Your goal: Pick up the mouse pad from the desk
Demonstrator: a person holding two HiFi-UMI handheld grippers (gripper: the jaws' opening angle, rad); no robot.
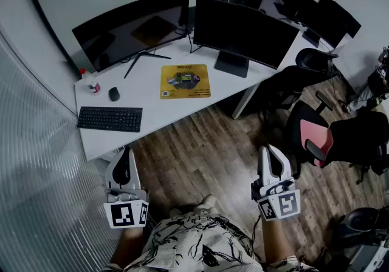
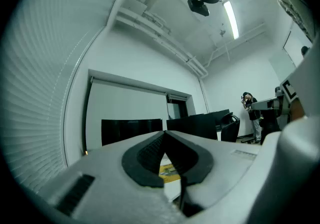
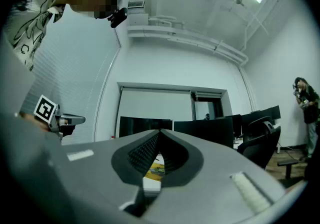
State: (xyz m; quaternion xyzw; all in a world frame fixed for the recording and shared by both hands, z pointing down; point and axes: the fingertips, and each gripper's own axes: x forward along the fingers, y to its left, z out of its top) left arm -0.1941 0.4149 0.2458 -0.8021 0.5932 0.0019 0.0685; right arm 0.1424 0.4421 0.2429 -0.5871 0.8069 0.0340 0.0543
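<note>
While both tongs hang low by the person's waist, over the wooden floor (image 1: pixel 200 155), the task stands at its very start: the approach is not yet made.

Left tongs (image 1: pixel 126 153): jaws closed tip to tip, nothing between them. Right tongs (image 1: pixel 266 150): the same, jaws together and empty. Both point roughly level toward the far wall.

Mouse pad (image 1: pixel 185 81): yellow, with a printed picture at its centre. It lies flat on the white tabletop (image 1: pixel 152 107), about mid-width, just in front of the gap between the curved left monitor (image 1: pixel 137 28) and the right monitor (image 1: pixel 243 31). It is untouched, well apart from both tongs, and nothing rests on it.

Black mouse (image 1: pixel 113 93): left of the pad and off it. Black keyboard (image 1: pixel 110 119): nearer and further left, by the near edge. Small bottle with a red cap (image 1: pixel 92 85): at the left end.

Next move, as I judge it: close the gap to the tabletop's near edge, carry one pair of tongs out over the pad, and open its jaws on the way. Either side looks workable from here. The pad is thin and lies flush, so the grip probably has to come at an edge or corner with one jaw slid beneath. The near edge looks the most open. The right monitor's stand sits close to the pad's far right corner, so keep clear of it.
</note>
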